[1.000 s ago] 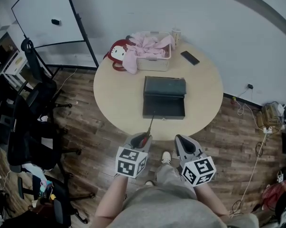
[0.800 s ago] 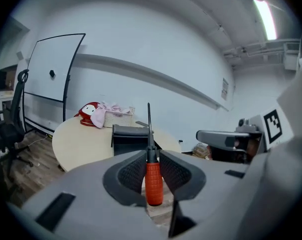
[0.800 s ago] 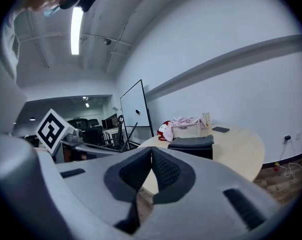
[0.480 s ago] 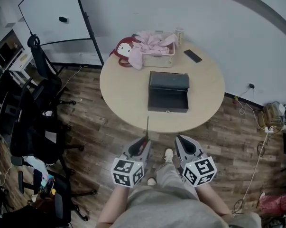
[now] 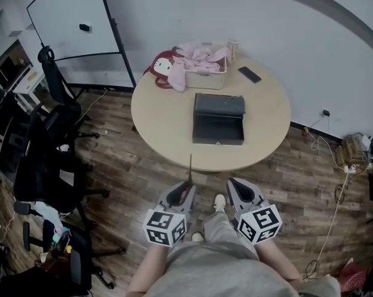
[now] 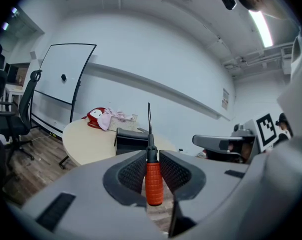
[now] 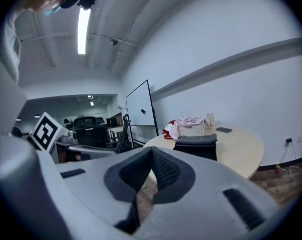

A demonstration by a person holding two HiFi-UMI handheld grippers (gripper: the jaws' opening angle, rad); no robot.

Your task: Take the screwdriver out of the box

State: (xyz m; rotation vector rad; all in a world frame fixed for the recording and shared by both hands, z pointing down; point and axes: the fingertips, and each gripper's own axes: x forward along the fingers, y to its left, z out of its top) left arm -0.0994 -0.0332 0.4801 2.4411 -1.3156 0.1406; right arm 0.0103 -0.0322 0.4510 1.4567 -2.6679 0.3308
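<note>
Holding screwdriver [image 6: 154,184] in my left gripper [image 5: 185,192], jaws narrow, clamped on ribbed orange handle; shaft points forward, well short of box [image 5: 218,119]. Looks light, stiff; handle best hold, bare shaft likely slick. Right gripper [image 7: 142,176] closed, empty.

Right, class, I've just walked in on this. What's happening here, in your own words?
A person stands back from the round table with a claw in each hand. The left claw is clamped on a red-handled screwdriver, with the shaft pointing towards the table. The right claw is shut and empty. The dark box sits open on the table, so the screwdriver is already out of it.
</note>
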